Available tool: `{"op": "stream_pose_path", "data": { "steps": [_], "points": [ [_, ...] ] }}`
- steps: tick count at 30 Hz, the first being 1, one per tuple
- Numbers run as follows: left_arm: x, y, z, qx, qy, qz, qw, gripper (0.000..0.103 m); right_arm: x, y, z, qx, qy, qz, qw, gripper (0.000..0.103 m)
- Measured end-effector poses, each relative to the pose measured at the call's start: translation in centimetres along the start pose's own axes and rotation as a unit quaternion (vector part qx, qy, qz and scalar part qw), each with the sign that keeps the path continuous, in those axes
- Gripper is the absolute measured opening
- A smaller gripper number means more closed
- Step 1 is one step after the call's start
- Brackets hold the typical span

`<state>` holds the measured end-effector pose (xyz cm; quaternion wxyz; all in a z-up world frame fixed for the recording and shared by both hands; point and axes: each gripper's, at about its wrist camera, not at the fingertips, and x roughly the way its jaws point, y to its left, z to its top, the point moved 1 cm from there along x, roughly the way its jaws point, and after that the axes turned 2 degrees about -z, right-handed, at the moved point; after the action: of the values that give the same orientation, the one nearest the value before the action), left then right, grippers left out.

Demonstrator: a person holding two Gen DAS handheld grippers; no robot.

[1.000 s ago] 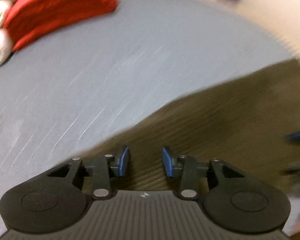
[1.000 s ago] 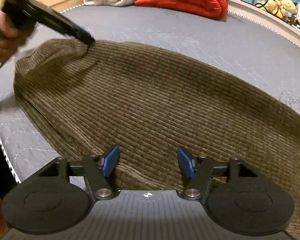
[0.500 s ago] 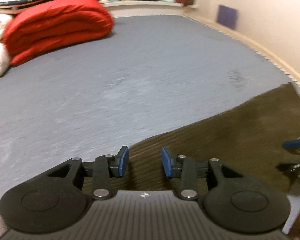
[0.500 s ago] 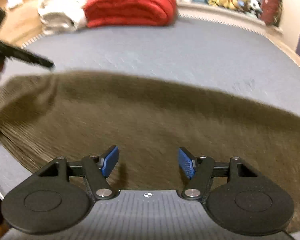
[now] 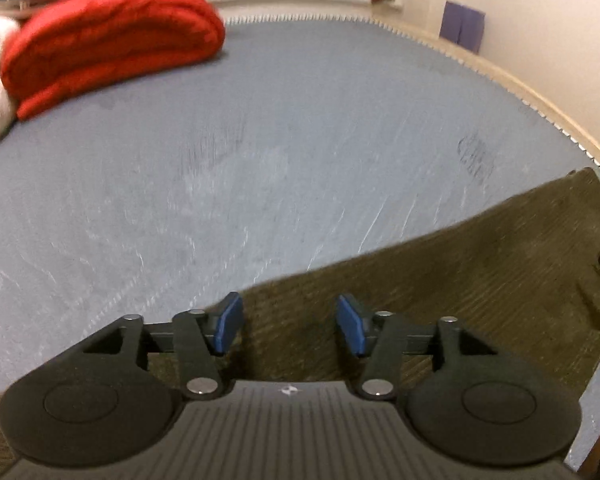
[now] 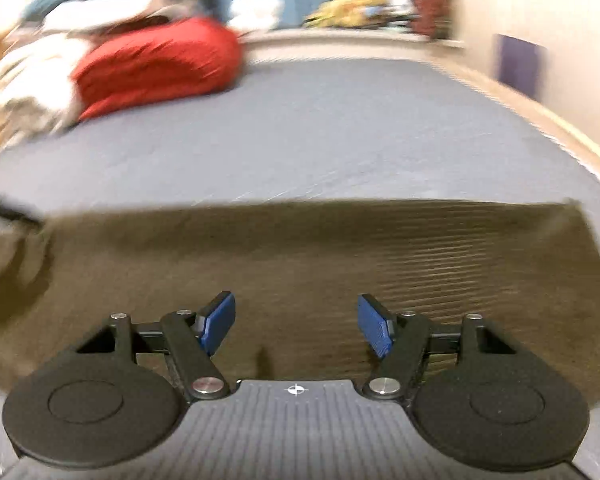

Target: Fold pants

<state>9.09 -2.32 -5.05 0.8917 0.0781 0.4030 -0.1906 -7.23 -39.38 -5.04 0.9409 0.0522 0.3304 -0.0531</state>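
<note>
Both jaws opening and empty, the left gripper (image 5: 288, 322) and right gripper (image 6: 296, 324) hover over soft, limp corduroy pants (image 6: 340, 256), likely best pinched at an edge

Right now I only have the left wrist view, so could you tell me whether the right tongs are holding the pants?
Observer: No. The right tongs are open with nothing pinched; the brown corduroy pants just lie beneath them.
Operator: Thank you. How does the cloth lie on that side?
Observer: It is spread out on the grey mattress, and its far edge runs nearly straight across the view.
</note>
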Motion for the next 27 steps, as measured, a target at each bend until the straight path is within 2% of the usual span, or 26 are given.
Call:
{"op": "stream_pose_path", "data": {
  "steps": [4, 8, 12, 27],
  "points": [
    [-2.0, -1.1, 0.0, 0.007, -0.018, -0.003, 0.9998, 0.069, 0.5, -3.0, 0.4, 0.061, -0.015, -0.048, 0.997, 0.072],
    [-3.6, -1.7, -0.5, 0.023, -0.035, -0.007, 0.9991, 0.076, 0.7, -4.8, 0.4, 0.111, -0.022, -0.073, 0.991, 0.072],
    [-4.1, -1.6, -0.8, 0.025, -0.041, -0.007, 0.9988, 0.076, 0.9, -6.1, 0.7, 0.144, -0.022, -0.082, 0.986, 0.072],
    [-4.0, -1.8, -0.9, 0.032, -0.042, -0.008, 0.9986, 0.078, 0.8, -7.8, 0.1, 0.171, -0.025, -0.116, 0.978, 0.071]
  ]
}}
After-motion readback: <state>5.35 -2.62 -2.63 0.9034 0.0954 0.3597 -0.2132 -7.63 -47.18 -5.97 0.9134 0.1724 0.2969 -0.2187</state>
